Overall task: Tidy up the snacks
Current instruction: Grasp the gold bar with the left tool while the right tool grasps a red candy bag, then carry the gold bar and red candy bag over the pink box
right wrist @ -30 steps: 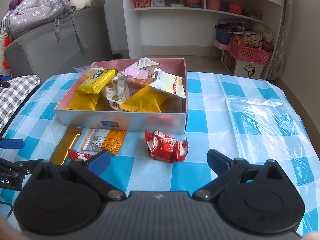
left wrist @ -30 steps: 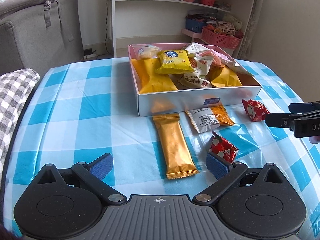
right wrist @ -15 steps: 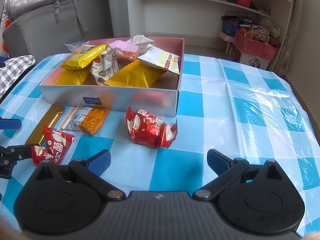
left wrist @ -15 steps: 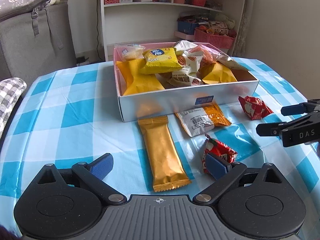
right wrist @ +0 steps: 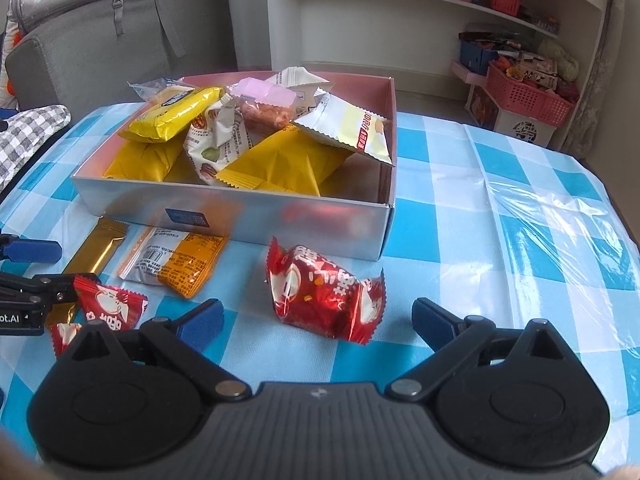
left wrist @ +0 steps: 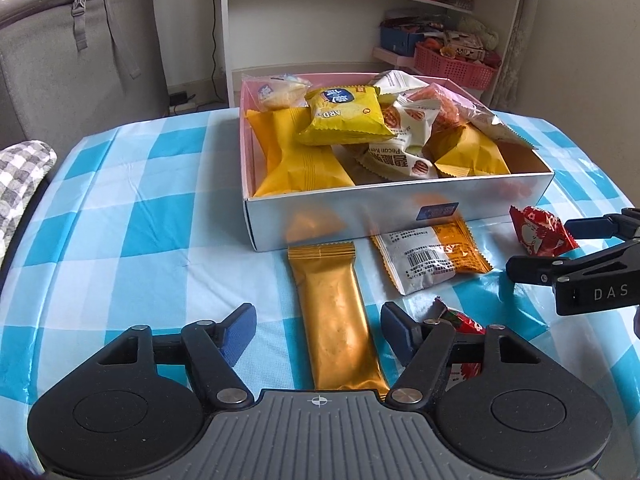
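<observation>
A silver box (left wrist: 400, 216) (right wrist: 224, 208) holds several snack packs on the blue checked tablecloth. In front of it lie a long gold bar (left wrist: 338, 320) (right wrist: 96, 248), a white-and-orange packet (left wrist: 432, 258) (right wrist: 176, 260) and two red candy packs. My left gripper (left wrist: 316, 330) is open, its fingers on either side of the gold bar's near half; one red pack (left wrist: 460, 320) (right wrist: 108, 308) lies by its right finger. My right gripper (right wrist: 316, 320) is open, with the other red pack (right wrist: 324, 292) (left wrist: 540, 232) between its fingertips, just ahead.
A white shelf unit (right wrist: 440, 20) with pink baskets stands behind the table. A grey sofa (left wrist: 72, 60) with a bag is at the back left. A checked cushion (left wrist: 20, 184) lies by the table's left edge. Bare tablecloth (right wrist: 520, 220) stretches right of the box.
Both grippers have moved forward and lower toward the table. The gold bar now lies between the left fingers, and the red pack sits closer between the right fingers. Nothing was grasped.
</observation>
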The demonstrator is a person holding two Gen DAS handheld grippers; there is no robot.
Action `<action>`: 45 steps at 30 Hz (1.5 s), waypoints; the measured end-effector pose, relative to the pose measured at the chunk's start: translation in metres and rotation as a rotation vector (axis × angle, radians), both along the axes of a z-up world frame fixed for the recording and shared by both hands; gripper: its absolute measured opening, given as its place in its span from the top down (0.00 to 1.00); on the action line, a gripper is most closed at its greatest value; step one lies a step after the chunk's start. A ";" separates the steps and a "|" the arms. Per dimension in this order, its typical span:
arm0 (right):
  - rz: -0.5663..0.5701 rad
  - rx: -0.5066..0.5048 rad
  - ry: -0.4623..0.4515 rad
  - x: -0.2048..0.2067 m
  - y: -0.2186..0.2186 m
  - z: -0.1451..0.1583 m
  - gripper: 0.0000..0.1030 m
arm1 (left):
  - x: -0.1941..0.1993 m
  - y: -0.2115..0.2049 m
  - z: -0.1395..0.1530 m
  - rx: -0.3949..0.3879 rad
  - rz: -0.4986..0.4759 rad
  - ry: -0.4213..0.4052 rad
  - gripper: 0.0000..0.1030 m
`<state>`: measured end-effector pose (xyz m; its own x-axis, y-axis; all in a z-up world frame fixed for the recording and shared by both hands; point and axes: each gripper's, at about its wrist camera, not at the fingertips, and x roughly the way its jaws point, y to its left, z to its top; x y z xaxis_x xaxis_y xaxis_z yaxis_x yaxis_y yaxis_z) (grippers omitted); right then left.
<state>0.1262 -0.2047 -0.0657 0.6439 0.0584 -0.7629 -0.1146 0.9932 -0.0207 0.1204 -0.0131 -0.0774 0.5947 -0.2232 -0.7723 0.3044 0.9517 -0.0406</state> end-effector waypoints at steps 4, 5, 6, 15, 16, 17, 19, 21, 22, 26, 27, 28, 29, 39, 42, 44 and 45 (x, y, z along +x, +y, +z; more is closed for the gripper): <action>-0.012 0.008 0.001 0.003 -0.001 0.000 0.08 | 0.000 -0.004 0.001 0.043 0.001 0.003 0.45; -0.013 0.013 0.002 0.003 -0.001 0.000 0.09 | 0.000 -0.005 0.001 0.054 -0.001 0.003 0.48; -0.015 0.015 0.001 0.003 -0.002 0.000 0.11 | 0.000 -0.006 0.001 0.060 -0.002 0.005 0.50; -0.025 0.029 -0.004 0.004 -0.003 0.005 0.38 | -0.002 -0.010 0.005 0.084 -0.024 0.016 0.74; -0.025 0.033 -0.005 0.003 -0.004 0.006 0.42 | -0.003 -0.009 0.006 0.083 -0.024 0.017 0.74; -0.027 0.033 -0.006 0.003 -0.004 0.007 0.44 | -0.003 -0.009 0.006 0.080 -0.022 0.020 0.74; -0.029 0.037 -0.006 0.005 -0.004 0.008 0.50 | -0.003 -0.008 0.007 0.071 -0.019 0.024 0.75; -0.031 0.048 -0.004 0.006 -0.005 0.010 0.52 | -0.003 -0.007 0.008 0.066 -0.018 0.026 0.75; -0.031 0.052 -0.003 0.006 -0.005 0.010 0.53 | -0.003 -0.006 0.009 0.064 -0.019 0.025 0.75; -0.017 0.063 -0.010 0.004 -0.004 0.016 0.53 | -0.006 -0.003 0.014 0.051 -0.023 0.019 0.75; -0.014 0.066 -0.013 0.003 -0.004 0.017 0.53 | -0.008 -0.003 0.016 0.046 -0.024 0.017 0.75; -0.012 0.070 -0.015 0.002 -0.004 0.019 0.53 | -0.009 -0.002 0.019 0.040 -0.026 0.014 0.75; -0.011 0.075 -0.018 0.001 -0.005 0.021 0.53 | -0.010 -0.001 0.021 0.034 -0.028 0.011 0.75; -0.015 0.124 -0.050 -0.003 -0.007 0.038 0.53 | -0.016 0.000 0.053 -0.059 -0.028 -0.049 0.75; -0.015 0.142 -0.068 0.000 -0.005 0.045 0.53 | -0.011 -0.005 0.064 -0.110 -0.026 -0.070 0.75; -0.025 0.165 -0.080 0.004 -0.004 0.049 0.53 | -0.006 -0.011 0.067 -0.118 -0.026 -0.083 0.75; -0.032 0.181 -0.081 0.006 -0.004 0.050 0.53 | -0.002 -0.013 0.069 -0.122 -0.026 -0.089 0.75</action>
<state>0.1325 -0.2084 -0.0155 0.7069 0.1685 -0.6870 -0.0879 0.9846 0.1510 0.1186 -0.0262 -0.0085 0.6523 -0.3281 -0.6833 0.3362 0.9332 -0.1271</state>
